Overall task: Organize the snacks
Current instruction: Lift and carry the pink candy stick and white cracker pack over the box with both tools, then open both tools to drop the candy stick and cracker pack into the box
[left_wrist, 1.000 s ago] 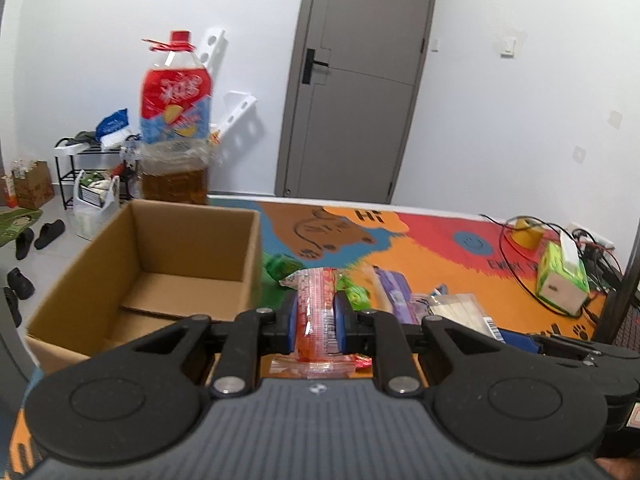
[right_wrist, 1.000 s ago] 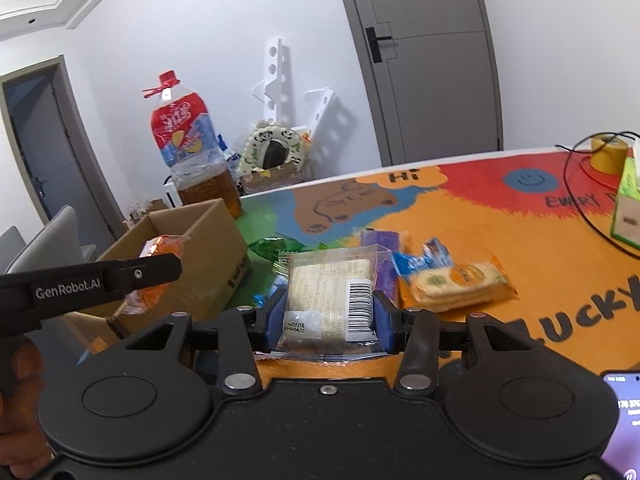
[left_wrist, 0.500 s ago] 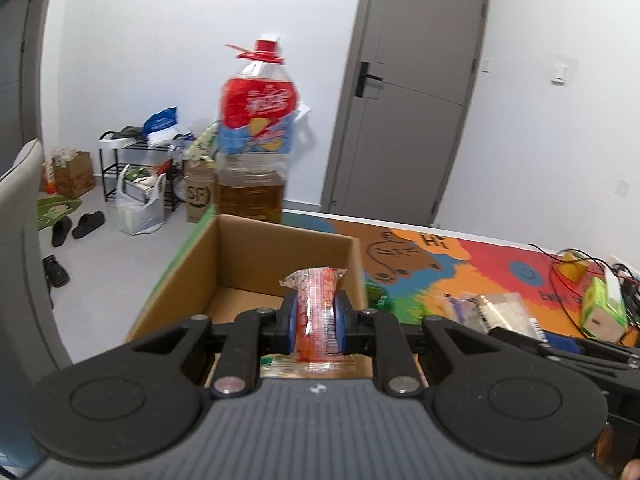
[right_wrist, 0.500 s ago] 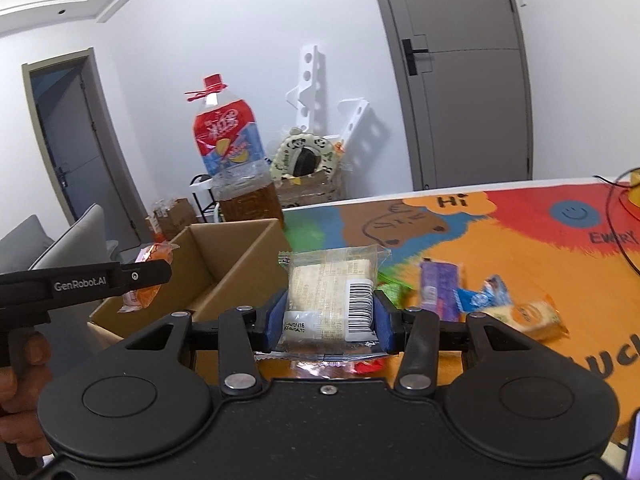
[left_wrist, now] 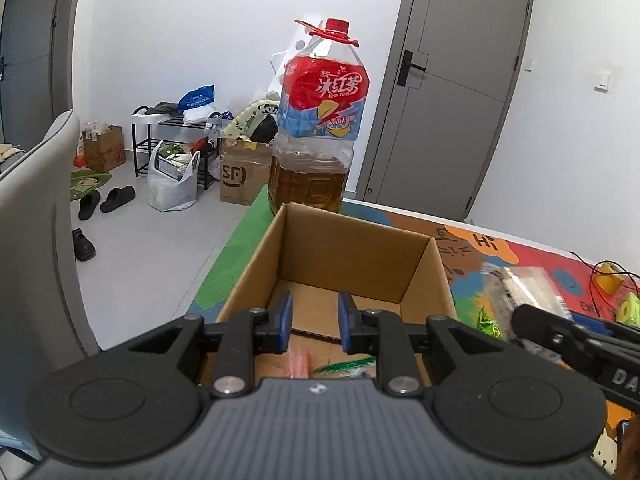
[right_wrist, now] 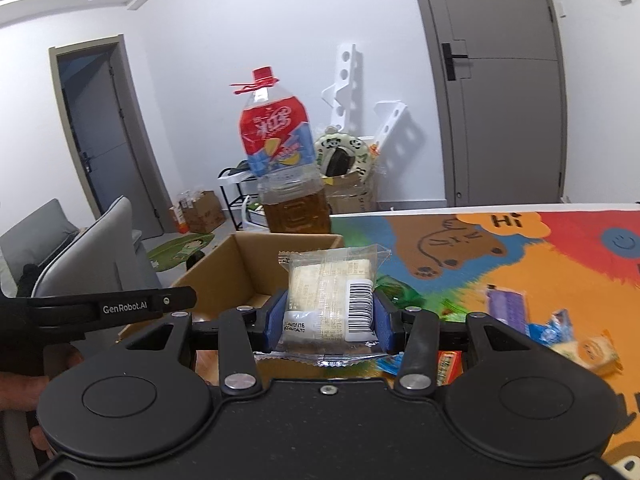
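**Left jaws part over the box; right grips a wrapped snack**

The left hand-held gripper (left_wrist: 312, 322) is opening above the cardboard box (left_wrist: 352, 258), nothing between its pads; a blurred orange packet (left_wrist: 299, 364), seemingly released, lies below. The right hand-held gripper (right_wrist: 329, 320) clenches a clear-wrapped snack (right_wrist: 332, 300) near the box on the surface (right_wrist: 540, 264).

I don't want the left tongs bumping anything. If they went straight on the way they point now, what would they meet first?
Most likely the bare floor of the open brown cardboard box: the left tongs, jaws opening with nothing between them, point down into it. Depth is hard to judge, so the far wall is possible.
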